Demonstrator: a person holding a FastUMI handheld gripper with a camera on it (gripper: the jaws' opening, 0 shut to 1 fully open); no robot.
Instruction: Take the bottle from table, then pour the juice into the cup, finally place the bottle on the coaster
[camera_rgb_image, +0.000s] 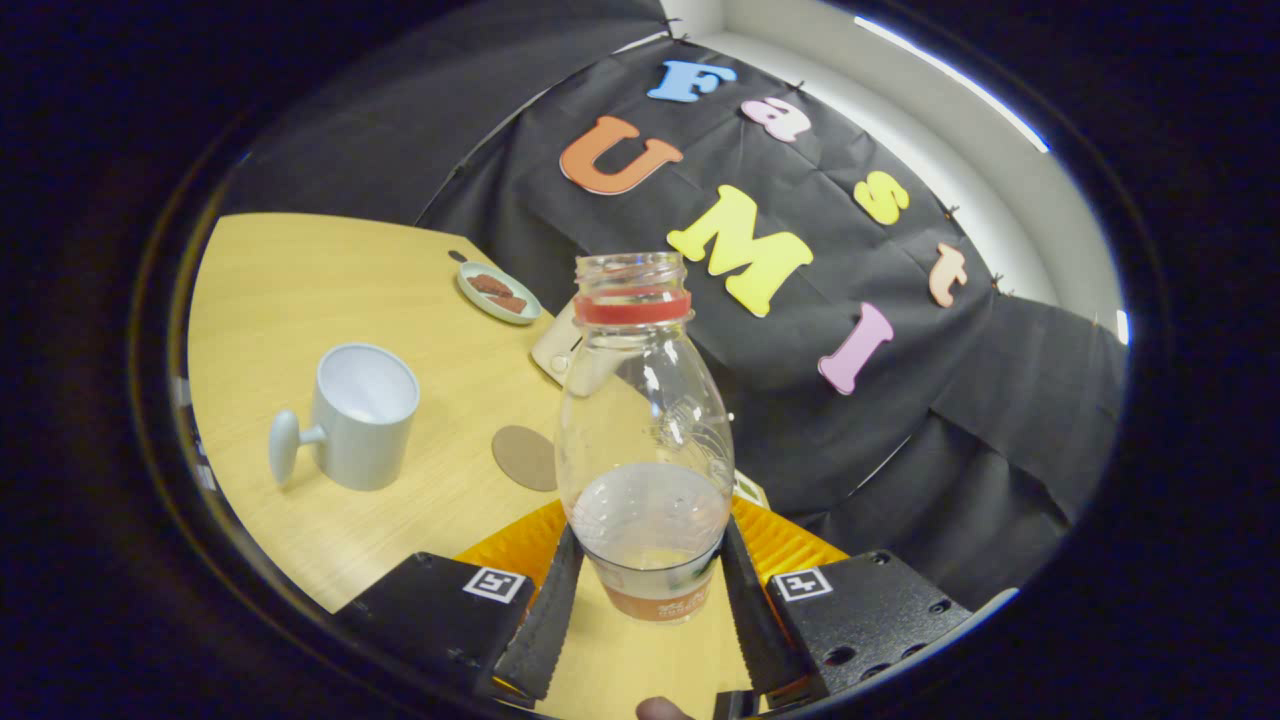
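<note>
Gripper view puts the gripper nearest me, its two fingers pressed on the lower sides of one uncapped bottle, held upright above the surface with a little juice at the bottom. I judge the take is done; whether pouring has happened I cannot tell, and the placing is left. Beyond the fingers lies one round coaster, to its left one pale cup, and farther back one small dish of brown pieces.
</note>
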